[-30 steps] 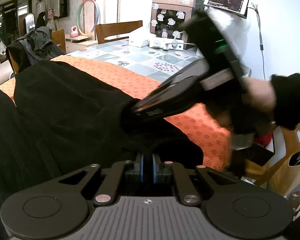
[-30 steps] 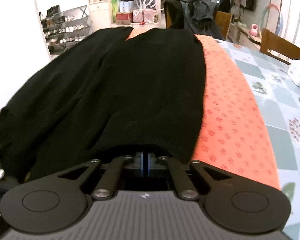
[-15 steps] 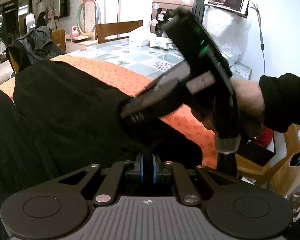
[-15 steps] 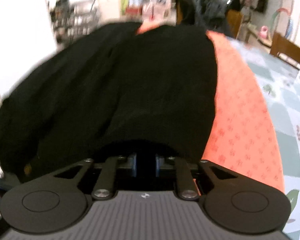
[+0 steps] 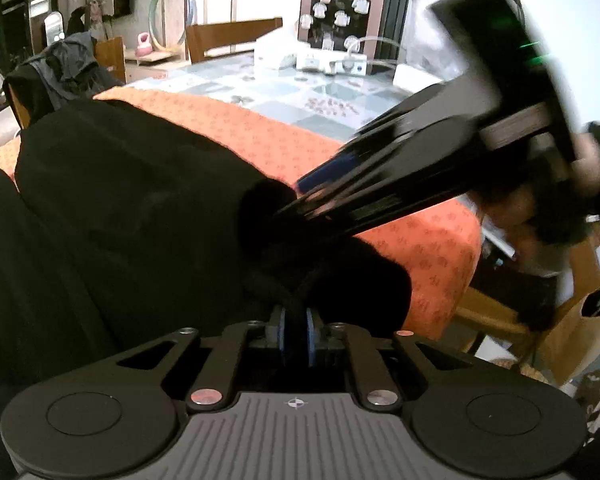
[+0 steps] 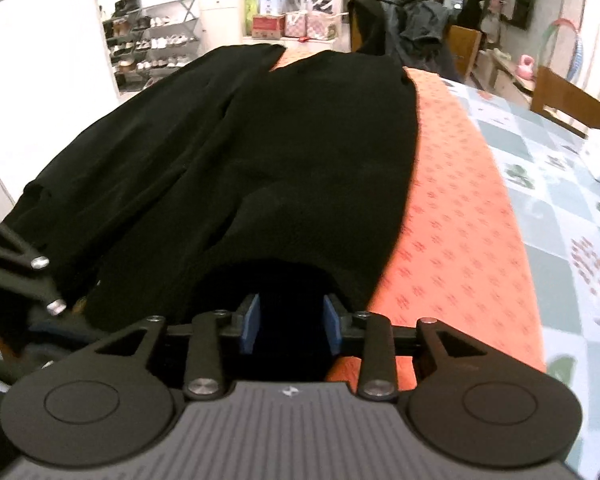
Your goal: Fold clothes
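The counter [image 6: 548, 216] carries an orange cloth [image 6: 452, 232], and the black garment [image 6: 284, 152] lies spread along it, its near hem bunched at the edge closest to both tools.

The biggest change is at the right tool [image 6: 290, 326]: a second ago its blue pads were pinched together on the hem; now they stand well apart with black cloth lying loose between them, so the hem is released. In the left wrist view the same tool has swung and blurs above the hem, its tips near the fabric.

The left tool [image 5: 295, 334] has not changed: its pads stay clenched on a fold of the garment's edge.

My reading is that one corner has been let go, either to regrip or because that part of a fold is set down; the pictures fit both.

No brand, label or writing is legible; boxes on the far shelves are too small to read.
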A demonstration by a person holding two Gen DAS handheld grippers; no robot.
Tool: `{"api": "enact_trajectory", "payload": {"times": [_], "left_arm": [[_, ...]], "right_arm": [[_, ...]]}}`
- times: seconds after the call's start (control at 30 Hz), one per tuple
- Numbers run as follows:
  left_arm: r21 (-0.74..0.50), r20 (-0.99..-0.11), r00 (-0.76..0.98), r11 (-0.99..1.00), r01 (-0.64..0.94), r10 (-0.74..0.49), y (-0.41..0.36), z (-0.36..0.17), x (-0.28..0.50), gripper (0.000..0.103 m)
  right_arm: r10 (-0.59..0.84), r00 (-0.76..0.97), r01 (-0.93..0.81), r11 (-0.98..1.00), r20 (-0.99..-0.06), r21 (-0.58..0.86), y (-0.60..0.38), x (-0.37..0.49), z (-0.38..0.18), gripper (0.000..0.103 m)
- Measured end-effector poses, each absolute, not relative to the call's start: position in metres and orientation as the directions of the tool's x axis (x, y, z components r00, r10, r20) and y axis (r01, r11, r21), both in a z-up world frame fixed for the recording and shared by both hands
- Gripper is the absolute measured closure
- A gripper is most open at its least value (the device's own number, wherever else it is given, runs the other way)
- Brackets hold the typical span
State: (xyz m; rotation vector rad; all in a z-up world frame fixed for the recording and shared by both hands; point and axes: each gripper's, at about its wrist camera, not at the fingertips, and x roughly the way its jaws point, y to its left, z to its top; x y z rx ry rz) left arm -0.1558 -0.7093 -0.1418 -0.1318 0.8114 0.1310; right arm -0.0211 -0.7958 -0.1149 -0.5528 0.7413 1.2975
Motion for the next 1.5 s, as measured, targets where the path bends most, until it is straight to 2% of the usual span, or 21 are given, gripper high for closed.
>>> {"api": "enact_trajectory", "payload": {"times": [0.17,0.23,0.3,0.4,0.53,0.67,0.87,0.9,0.93,0.97,1.0,1.13,1.3,1.37,1.47,1.5], "left_arm": [[-0.08,-0.738,0.672,0.982,-0.173,0.058,-0.706,-0.149,-0.16,0.076],[-0.076,-0.724,0.686,0.98,-0.183,0.072,-0.706,-0.142,-0.168,0.059],[-0.062,-0.712,0.696,0.979,-0.195,0.094,-0.705,-0.136,-0.181,0.052],[-0.014,-0.706,0.69,0.971,-0.238,0.159,-0.704,-0.129,-0.204,0.047],[0.019,-0.714,0.651,0.936,-0.351,0.259,-0.692,-0.121,-0.237,0.046],[0.035,-0.728,0.597,0.888,-0.458,0.337,-0.679,-0.118,-0.267,0.045],[0.048,-0.768,0.517,0.839,-0.542,0.378,-0.671,-0.127,-0.31,0.043],[0.049,-0.775,0.505,0.833,-0.552,0.38,-0.67,-0.129,-0.316,0.043],[0.05,-0.782,0.492,0.826,-0.561,0.381,-0.67,-0.131,-0.322,0.044],[0.051,-0.789,0.48,0.82,-0.571,0.383,-0.669,-0.134,-0.328,0.044],[0.052,-0.795,0.469,0.814,-0.579,0.385,-0.669,-0.136,-0.334,0.044],[0.047,-0.796,0.47,0.814,-0.58,0.381,-0.67,-0.133,-0.346,0.044],[0.005,-0.801,0.481,0.808,-0.59,0.356,-0.663,-0.12,-0.365,0.044],[0.0,-0.796,0.49,0.809,-0.587,0.356,-0.659,-0.111,-0.373,0.044],[0.026,-0.784,0.49,0.809,-0.587,0.381,-0.65,-0.1,-0.378,0.044],[0.043,-0.779,0.487,0.81,-0.585,0.394,-0.645,-0.099,-0.378,0.044]], "right_arm": [[0.638,0.135,-0.969,0.245,-0.758,0.034,-0.835,-0.025,-0.108,0.062],[0.642,0.129,-0.969,0.242,-0.756,0.04,-0.846,-0.032,-0.106,0.051],[0.646,0.123,-0.97,0.239,-0.753,0.046,-0.857,-0.04,-0.103,0.043],[0.656,0.127,-0.972,0.233,-0.744,0.04,-0.863,-0.053,-0.102,0.042],[0.664,0.148,-0.971,0.237,-0.733,0.018,-0.86,-0.064,-0.105,0.042],[0.707,0.126,-0.971,0.232,-0.696,0.06,-0.865,-0.07,-0.096,0.041],[0.657,0.138,-0.987,0.157,-0.741,-0.045,-0.853,-0.093,-0.112,0.04],[0.65,0.149,-0.986,0.152,-0.745,-0.064,-0.85,-0.096,-0.115,0.042],[0.643,0.164,-0.985,0.152,-0.749,-0.085,-0.848,-0.097,-0.117,0.052],[0.633,0.182,-0.982,0.158,-0.753,-0.105,-0.845,-0.098,-0.118,0.067],[0.619,0.206,-0.977,0.175,-0.758,-0.123,-0.841,-0.098,-0.117,0.096],[0.643,0.239,-0.966,0.236,-0.728,-0.109,-0.849,-0.097,-0.101,0.097],[0.579,0.242,-0.968,0.202,-0.779,-0.151,-0.859,-0.106,-0.135,0.096],[0.593,0.239,-0.967,0.213,-0.768,-0.137,-0.862,-0.107,-0.13,0.094],[0.613,0.222,-0.966,0.244,-0.758,-0.085,-0.864,-0.107,-0.116,0.086],[0.619,0.221,-0.965,0.253,-0.754,-0.075,-0.866,-0.107,-0.111,0.078]]}}
